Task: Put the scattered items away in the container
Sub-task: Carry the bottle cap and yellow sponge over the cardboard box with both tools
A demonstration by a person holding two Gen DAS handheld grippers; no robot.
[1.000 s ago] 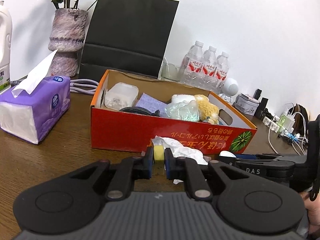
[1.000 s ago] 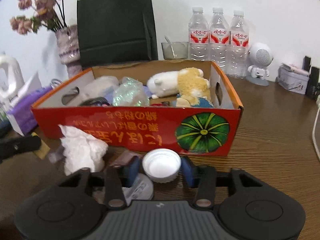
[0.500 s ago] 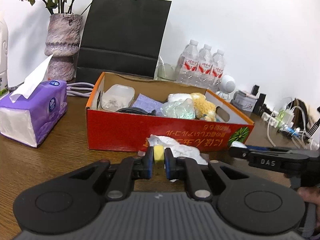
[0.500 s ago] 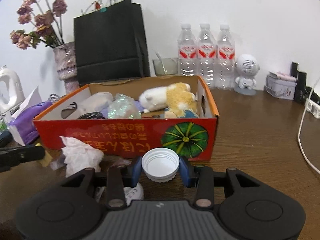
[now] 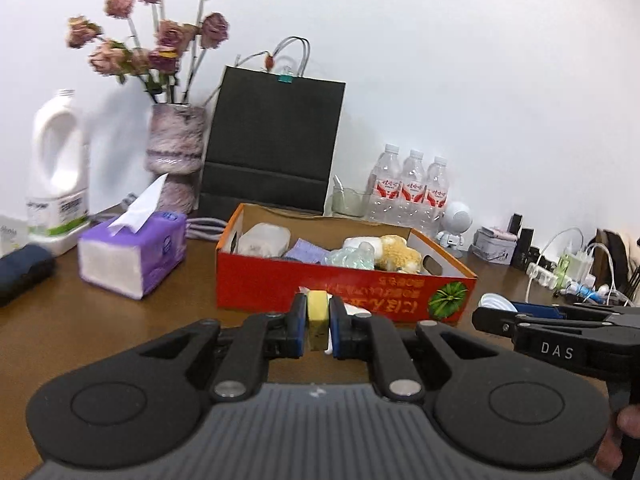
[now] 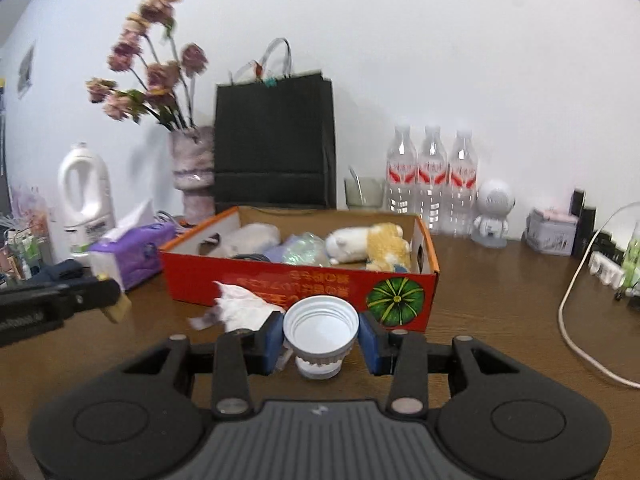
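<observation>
White wall and a brown wooden table [image 5: 100, 320] frame a tidy-up in mid-carry, with a black paper bag [image 5: 276, 140], a vase of dried flowers [image 5: 176, 148] and a white jug [image 5: 56, 168] lined up along the far edge. At centre sits the container, an open red cardboard box [image 5: 320, 288] holding a plush toy [image 6: 372, 242], a clear plastic tub [image 5: 264, 238] and a crinkled bag. Left of it stands a purple tissue pack [image 5: 136, 252]; three water bottles [image 6: 432, 176] stand beyond its far right corner. A crumpled white tissue [image 6: 240, 308] lies on the table against the box's near wall, not yet collected. The left gripper [image 5: 318, 320] is clamped on a small yellow block [image 5: 317, 308], held off the table in front of the box's near wall. The right gripper [image 6: 320, 336] pinches a white bottle cap [image 6: 320, 328] between its blue pads, open side facing out, also on the near side of the box, towards its pumpkin-printed right end. The step in hand appears to be the carry of both small pieces to the box. The next move likely calls for lifting each over the near wall, clearing the rim, and opening the jaws above a free spot among the contents; the tissue would remain.
</observation>
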